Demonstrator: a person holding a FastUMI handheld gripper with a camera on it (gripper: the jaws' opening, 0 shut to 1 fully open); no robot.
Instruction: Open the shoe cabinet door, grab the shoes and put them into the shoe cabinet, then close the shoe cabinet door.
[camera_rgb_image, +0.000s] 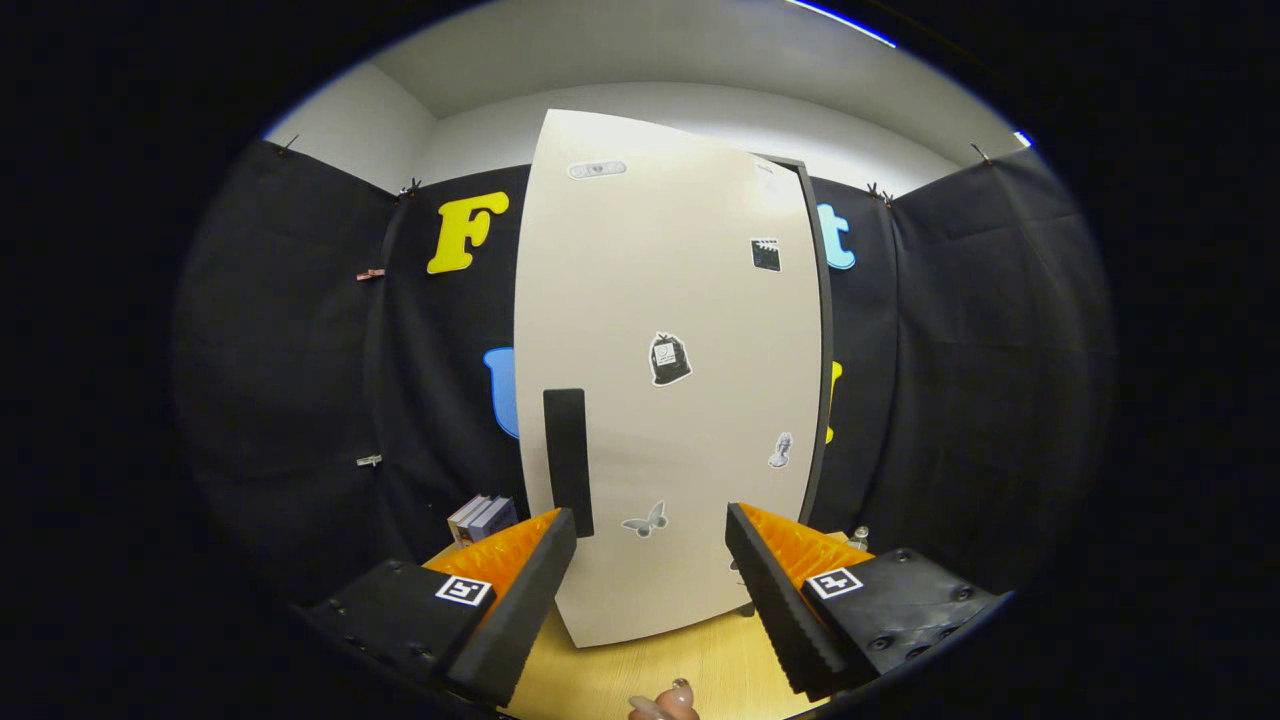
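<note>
Claw (650, 570): spread wide, pinching nothing.
Cabinet door (670, 380): just ahead; black handle (567, 460) beyond left finger.
Books (482, 518): wooden floor's far-left edge.

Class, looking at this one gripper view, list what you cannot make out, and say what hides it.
- Cabinet inside: hidden behind the door.
- Shoes: cannot tell where they are.
- Stickers on the door: print too small.
- Books: partly hidden by the open tool's left finger.
- Hand: cut off below the fingers.
</note>
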